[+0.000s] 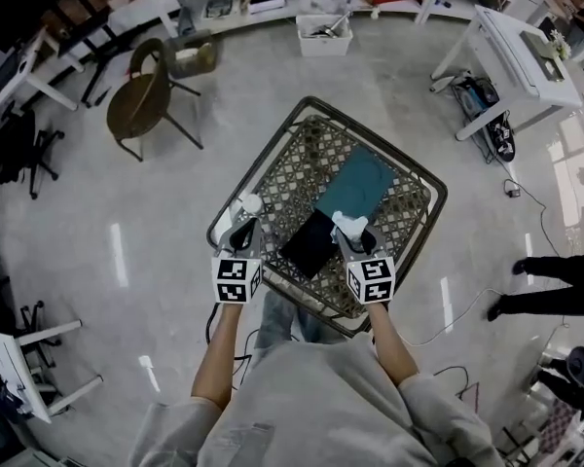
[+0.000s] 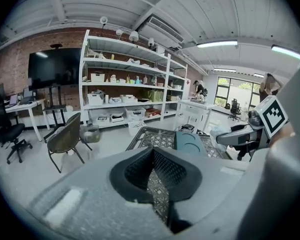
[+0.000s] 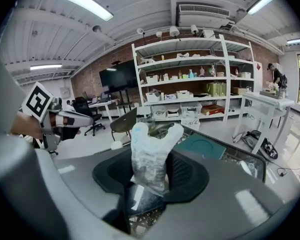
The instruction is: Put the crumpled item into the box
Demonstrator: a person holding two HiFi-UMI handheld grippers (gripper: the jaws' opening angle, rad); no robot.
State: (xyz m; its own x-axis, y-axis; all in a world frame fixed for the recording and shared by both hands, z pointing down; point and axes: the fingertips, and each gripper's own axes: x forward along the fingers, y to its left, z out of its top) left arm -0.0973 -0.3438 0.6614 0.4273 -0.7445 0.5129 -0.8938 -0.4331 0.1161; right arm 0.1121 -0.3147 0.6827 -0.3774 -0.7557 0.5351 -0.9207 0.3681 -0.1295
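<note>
Right claw (image 3: 152,180) clamping crumpled plastic (image 3: 149,151), glossy, translucent

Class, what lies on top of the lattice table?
A teal box and a black flat thing. The right gripper and its crumpled item cover part of the black thing.

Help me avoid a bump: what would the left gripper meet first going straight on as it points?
Most likely the wire table, whose lattice top shows straight ahead past the left gripper's empty jaws. Depth is unclear, but nothing seems to stand in between.
</note>
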